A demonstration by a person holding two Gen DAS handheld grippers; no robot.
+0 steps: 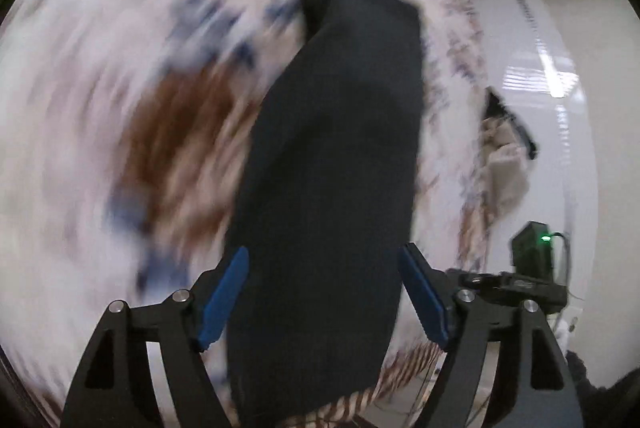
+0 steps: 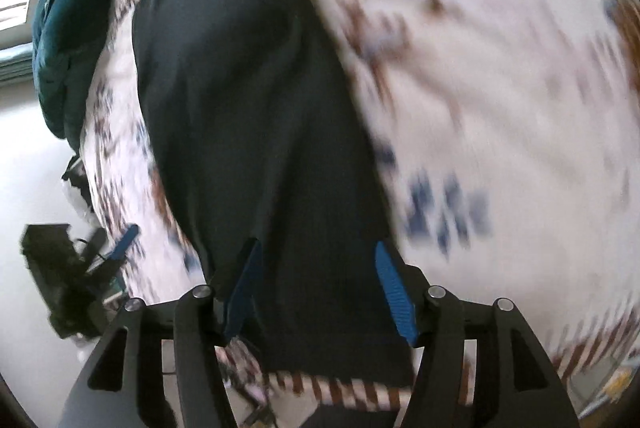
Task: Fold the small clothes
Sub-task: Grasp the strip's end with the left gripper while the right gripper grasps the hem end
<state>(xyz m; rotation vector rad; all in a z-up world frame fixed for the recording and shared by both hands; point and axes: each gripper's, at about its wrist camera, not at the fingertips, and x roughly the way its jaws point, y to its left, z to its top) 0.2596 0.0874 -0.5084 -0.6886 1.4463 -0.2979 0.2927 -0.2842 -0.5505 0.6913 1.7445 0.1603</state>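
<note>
A dark navy garment (image 1: 332, 168) lies stretched on a white patterned cloth (image 1: 120, 108) with brown and blue marks. In the left wrist view my left gripper (image 1: 324, 292) is open, its blue pads (image 1: 224, 300) on either side of the garment's near end. In the right wrist view the same garment (image 2: 256, 132) runs away from me, and my right gripper (image 2: 316, 288) is open with blue pads (image 2: 394, 292) straddling its near end. Both views are motion blurred. Whether the pads touch the fabric is not clear.
A teal garment (image 2: 68, 28) lies at the far left edge of the patterned cloth (image 2: 500, 68). The other gripper (image 2: 64, 276) shows at the left of the right wrist view, and at the right of the left wrist view (image 1: 528, 268). White floor surrounds the cloth.
</note>
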